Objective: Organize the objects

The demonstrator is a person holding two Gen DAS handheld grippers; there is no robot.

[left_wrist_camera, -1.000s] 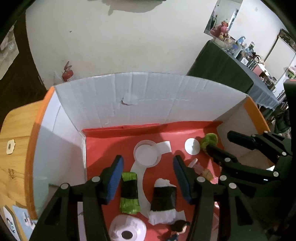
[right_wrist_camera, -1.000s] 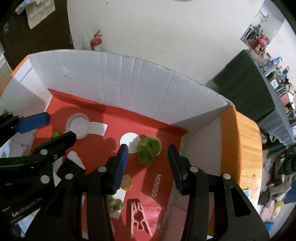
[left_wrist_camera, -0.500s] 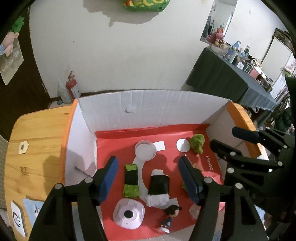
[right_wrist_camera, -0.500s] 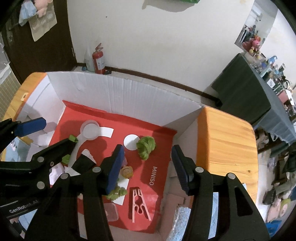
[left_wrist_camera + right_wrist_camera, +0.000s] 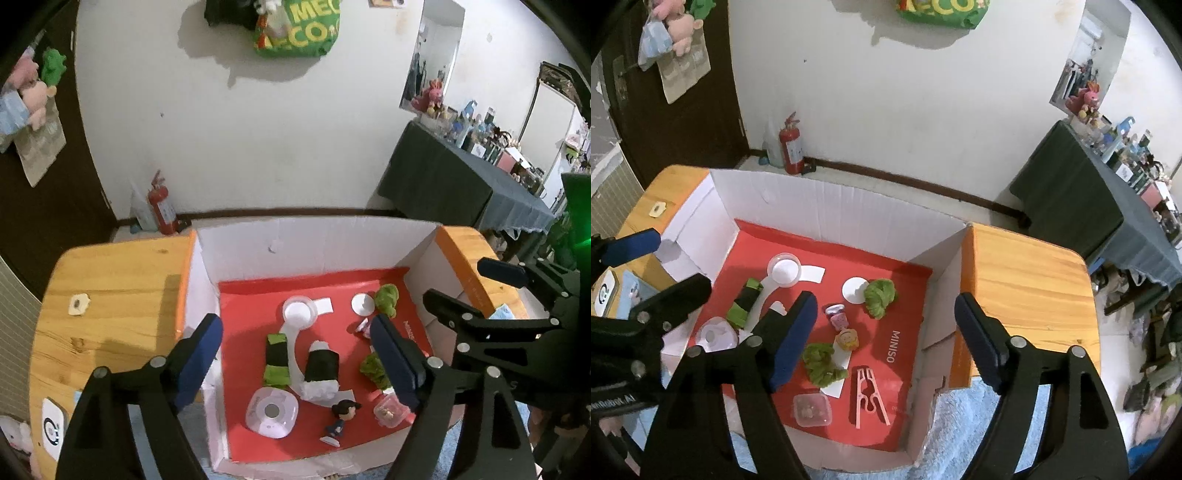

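Note:
A white cardboard box (image 5: 317, 240) with a red floor (image 5: 879, 258) sits on a wooden table. In it lie two black sushi-like toys (image 5: 277, 356) (image 5: 321, 363), a clear lid (image 5: 299, 314), a white round device (image 5: 272, 410), a small figurine (image 5: 341, 415), two green leafy toys (image 5: 880, 293) (image 5: 822, 362), a pink clothes peg (image 5: 868, 395), a small clear container (image 5: 812, 404) and a small yellow toy (image 5: 847, 339). My left gripper (image 5: 297, 354) is open and empty, high above the box. My right gripper (image 5: 884, 332) is open and empty, also high above it.
The wooden table (image 5: 110, 295) flanks the box on both sides (image 5: 1027, 280). A white card (image 5: 53, 428) lies at the table's left front. A red fire extinguisher (image 5: 790, 146) stands by the wall. A dark-clothed table (image 5: 1082, 192) with clutter stands at the right.
Both grippers have risen and pulled back from the box floor, so the whole box and the table now show. Both stayed open and empty. The objects have not moved.

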